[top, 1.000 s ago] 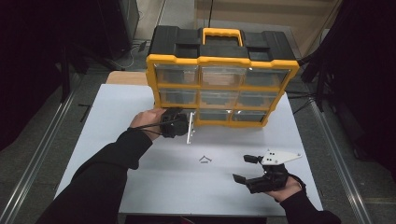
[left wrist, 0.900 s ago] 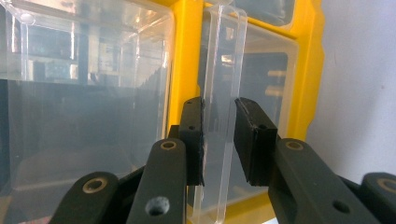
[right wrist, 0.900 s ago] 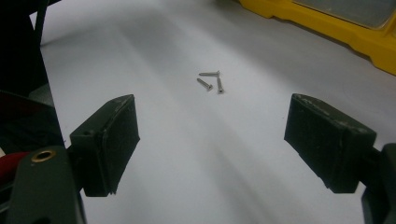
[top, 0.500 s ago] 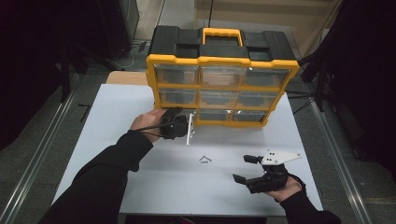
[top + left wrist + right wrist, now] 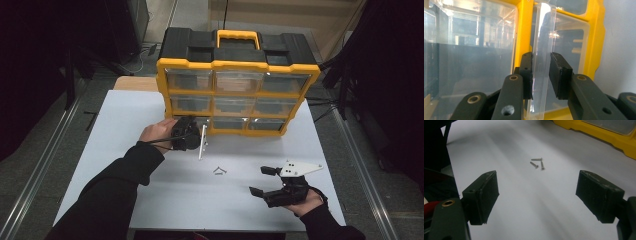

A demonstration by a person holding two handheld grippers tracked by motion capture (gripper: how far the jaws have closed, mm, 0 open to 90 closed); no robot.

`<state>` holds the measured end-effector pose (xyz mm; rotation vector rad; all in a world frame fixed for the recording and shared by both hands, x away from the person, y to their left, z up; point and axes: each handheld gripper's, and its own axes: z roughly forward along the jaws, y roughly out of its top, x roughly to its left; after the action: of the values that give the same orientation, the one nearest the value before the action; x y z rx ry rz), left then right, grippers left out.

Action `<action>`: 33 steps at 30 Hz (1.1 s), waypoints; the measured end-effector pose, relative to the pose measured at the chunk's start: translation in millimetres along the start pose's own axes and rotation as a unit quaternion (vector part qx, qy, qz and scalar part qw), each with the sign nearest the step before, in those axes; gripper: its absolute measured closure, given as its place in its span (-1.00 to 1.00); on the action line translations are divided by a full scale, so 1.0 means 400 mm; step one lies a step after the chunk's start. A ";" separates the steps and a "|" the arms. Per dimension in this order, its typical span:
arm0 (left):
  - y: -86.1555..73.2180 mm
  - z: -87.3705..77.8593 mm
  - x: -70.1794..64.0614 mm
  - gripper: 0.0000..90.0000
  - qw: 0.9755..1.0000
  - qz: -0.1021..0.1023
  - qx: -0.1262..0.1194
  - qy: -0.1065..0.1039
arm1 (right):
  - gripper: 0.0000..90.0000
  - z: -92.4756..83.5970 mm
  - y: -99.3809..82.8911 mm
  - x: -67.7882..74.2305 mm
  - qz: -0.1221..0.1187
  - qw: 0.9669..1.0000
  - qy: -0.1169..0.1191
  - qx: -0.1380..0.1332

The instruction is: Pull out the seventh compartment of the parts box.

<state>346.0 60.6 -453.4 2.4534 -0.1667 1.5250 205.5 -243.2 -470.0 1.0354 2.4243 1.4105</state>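
1. The yellow organizer (image 5: 235,97) stands at the far edge of the white table (image 5: 125,140).
2. Its bottom-left clear drawer (image 5: 202,142) is pulled out a little towards the person.
3. The left gripper (image 5: 541,75) is clamped on the drawer's front tab (image 5: 543,57), a pad on each face.
4. The right gripper (image 5: 536,195) rests on the table with its jaws wide apart and empty.
5. Three screws (image 5: 537,163) lie well beyond its fingertips (image 5: 482,195).

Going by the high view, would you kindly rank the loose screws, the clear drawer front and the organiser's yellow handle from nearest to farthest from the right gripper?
From the right gripper:
1. Screws, on the white table just to its left.
2. Clear drawer front, farther left, at the organiser's bottom row, between the left gripper's jaws.
3. Yellow handle, on top of the organiser, at the far side.
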 end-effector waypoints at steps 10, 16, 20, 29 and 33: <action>0.002 -0.002 0.003 0.63 1.000 -0.002 0.005 -0.005 | -0.56 -0.001 -0.001 0.000 0.001 1.000 -0.001 0.001; 0.005 -0.008 0.003 0.63 1.000 -0.005 0.006 -0.009 | -0.56 -0.001 0.000 -0.001 0.002 1.000 0.000 0.000; 0.006 -0.014 0.004 0.63 1.000 0.000 0.007 -0.014 | -0.56 -0.001 0.000 0.000 0.003 1.000 0.000 0.000; 0.009 -0.028 0.003 0.63 1.000 -0.003 0.003 -0.020 | -0.56 0.000 -0.001 -0.001 0.001 1.000 -0.001 0.002; 0.009 -0.038 0.000 0.63 1.000 -0.001 0.004 -0.022 | -0.56 -0.001 -0.002 -0.002 0.003 1.000 -0.001 0.003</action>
<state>332.1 61.2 -446.5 2.4941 -0.1660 1.4758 205.7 -244.2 -470.5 1.0449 2.4276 1.4037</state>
